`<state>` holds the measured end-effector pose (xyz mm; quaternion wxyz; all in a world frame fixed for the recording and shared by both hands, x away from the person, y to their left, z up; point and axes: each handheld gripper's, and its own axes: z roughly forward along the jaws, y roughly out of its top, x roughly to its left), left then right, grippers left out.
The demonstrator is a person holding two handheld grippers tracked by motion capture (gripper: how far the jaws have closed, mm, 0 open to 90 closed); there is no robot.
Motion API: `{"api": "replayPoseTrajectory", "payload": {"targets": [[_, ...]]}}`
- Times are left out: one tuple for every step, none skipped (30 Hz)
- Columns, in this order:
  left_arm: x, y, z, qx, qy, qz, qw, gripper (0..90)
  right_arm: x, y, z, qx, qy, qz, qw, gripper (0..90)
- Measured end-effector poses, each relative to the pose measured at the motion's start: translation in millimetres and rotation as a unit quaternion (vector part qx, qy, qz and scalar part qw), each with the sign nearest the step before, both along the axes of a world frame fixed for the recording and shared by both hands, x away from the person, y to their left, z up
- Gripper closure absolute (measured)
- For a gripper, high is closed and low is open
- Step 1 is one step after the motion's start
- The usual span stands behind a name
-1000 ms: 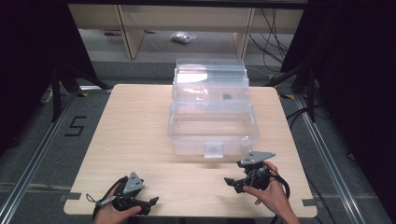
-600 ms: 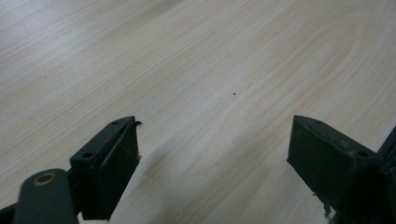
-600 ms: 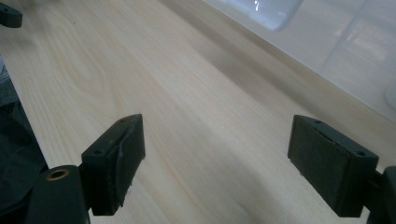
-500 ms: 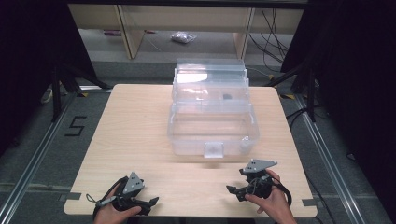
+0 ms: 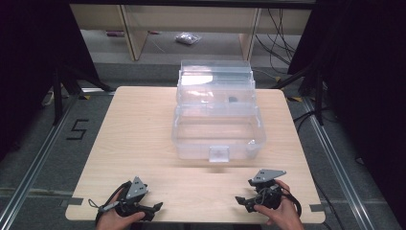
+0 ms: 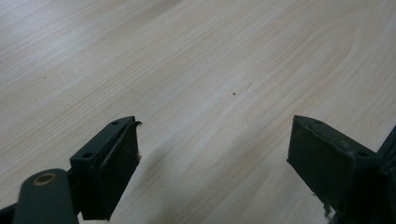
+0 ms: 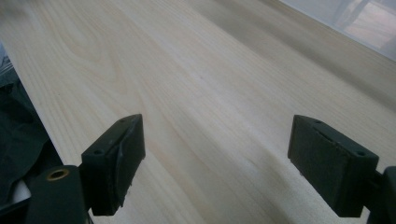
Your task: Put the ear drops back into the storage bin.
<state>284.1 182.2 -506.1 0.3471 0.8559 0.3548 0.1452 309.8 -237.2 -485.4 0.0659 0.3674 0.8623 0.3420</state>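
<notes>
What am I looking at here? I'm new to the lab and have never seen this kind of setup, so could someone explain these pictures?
No robot here: a person holds a hand tool with two black jaws in each hand. The high view looks down on a wooden table. The left gripper and the right gripper sit near the table's front edge. The other two pictures come from cameras riding on each gripper, looking along its jaws at bare wood. Both sets of jaws stand wide apart and hold nothing. In the middle of the table is a clear plastic box with its lid open.
</notes>
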Motion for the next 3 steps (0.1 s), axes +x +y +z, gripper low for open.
{"api": "replayPoseTrajectory", "payload": {"targets": [[0.0,-0.1,0.0,0.0,0.0,0.0,1.0,15.9,2.7,-2.0,-1.2,-0.001,-0.017,0.008,0.9998,19.8],[-0.3,-0.1,0.1,-0.001,0.001,0.001,1.0,15.8,2.0,-2.6,-1.0,0.0,-0.012,-0.005,0.9999,19.7],[-0.3,-0.1,0.1,-0.001,0.001,0.001,1.0,15.8,3.6,-5.1,-0.5,-0.007,-0.014,0.001,0.9999,19.6]]}}
